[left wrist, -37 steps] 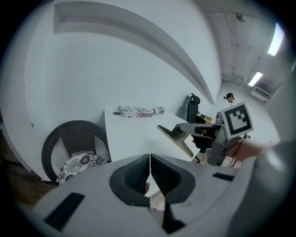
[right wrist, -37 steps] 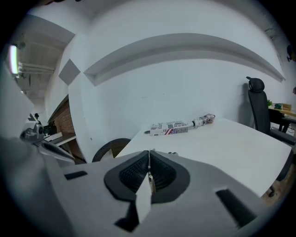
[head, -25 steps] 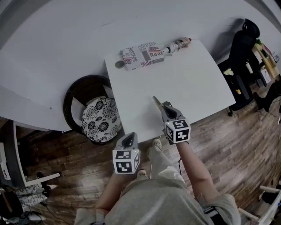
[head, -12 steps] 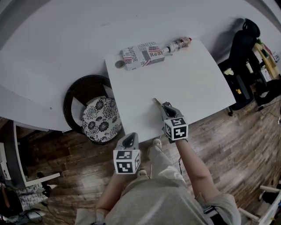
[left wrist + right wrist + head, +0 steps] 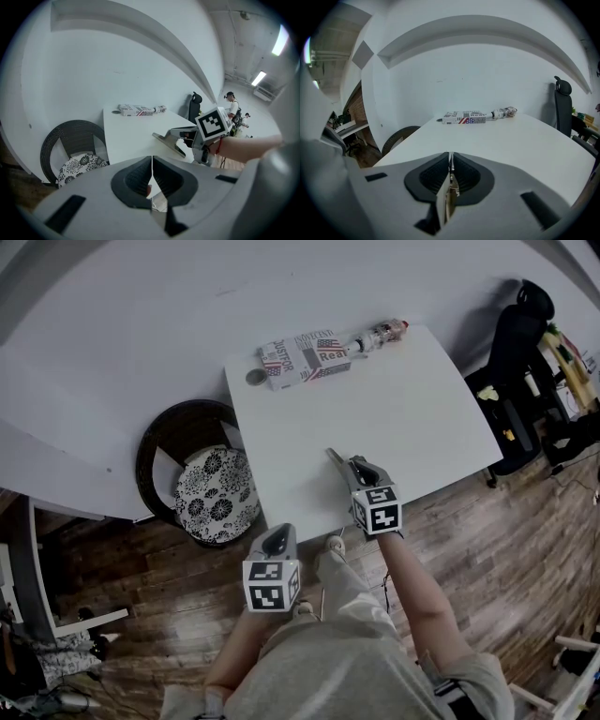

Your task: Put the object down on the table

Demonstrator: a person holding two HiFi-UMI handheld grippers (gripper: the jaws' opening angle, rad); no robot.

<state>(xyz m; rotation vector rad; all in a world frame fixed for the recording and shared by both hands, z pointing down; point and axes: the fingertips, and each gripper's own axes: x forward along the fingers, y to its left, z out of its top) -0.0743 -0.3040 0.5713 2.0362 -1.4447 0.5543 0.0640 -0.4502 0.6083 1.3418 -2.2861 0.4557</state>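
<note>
My right gripper (image 5: 351,467) hovers low over the near part of the white table (image 5: 422,418). A thin flat grey piece (image 5: 334,458) sticks out from it toward the table's middle. In the right gripper view the piece (image 5: 446,197) stands edge-on between the jaws of the right gripper (image 5: 450,171); the jaws are opening, and the pads still look to be touching it. The left gripper view shows the piece (image 5: 167,141) slanting down toward the tabletop. My left gripper (image 5: 275,540) hangs off the table's front edge over the floor, shut with nothing in it (image 5: 152,171).
At the table's far edge lie a flag-printed box (image 5: 305,357), a bottle on its side (image 5: 380,335) and a small dark disc (image 5: 255,377). A round wicker chair with a floral cushion (image 5: 211,493) stands left of the table. A black office chair (image 5: 516,343) is at the right.
The right gripper's marker cube has shifted slightly up in the picture. The left gripper and the things on the table have not moved.
</note>
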